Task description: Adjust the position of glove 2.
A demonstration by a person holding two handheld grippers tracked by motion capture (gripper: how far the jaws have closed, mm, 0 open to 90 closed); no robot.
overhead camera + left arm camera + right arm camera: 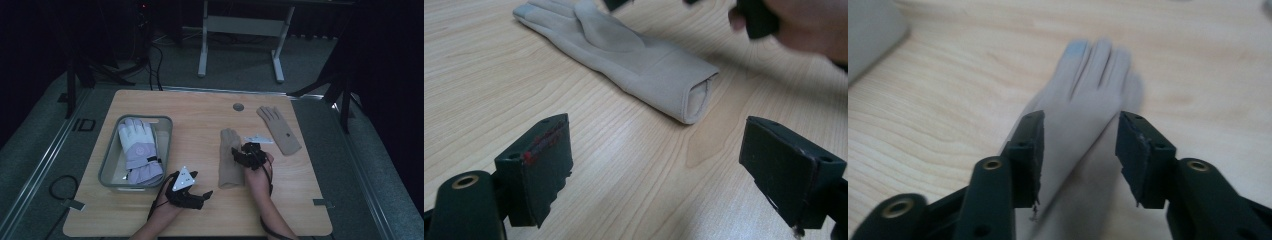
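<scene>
A beige glove (229, 161) lies flat on the wooden table (200, 120), fingers pointing away from me, cuff folded (644, 65). My right gripper (239, 153) hovers at its right side, over the palm. In the right gripper view its jaws (1080, 150) stand apart with the blurred glove (1088, 90) beneath them, and the pads do not press on it. My left gripper (204, 197) rests near the front edge, left of the cuff, open (659, 165) with only bare wood between its jaws. A second beige glove (279, 129) lies at the back right.
A grey bin (167, 135) at the left holds a white and lavender padded glove (137, 147). A small white piece (257, 138) lies between the two beige gloves. A round grommet hole (238, 107) sits near the table's far edge.
</scene>
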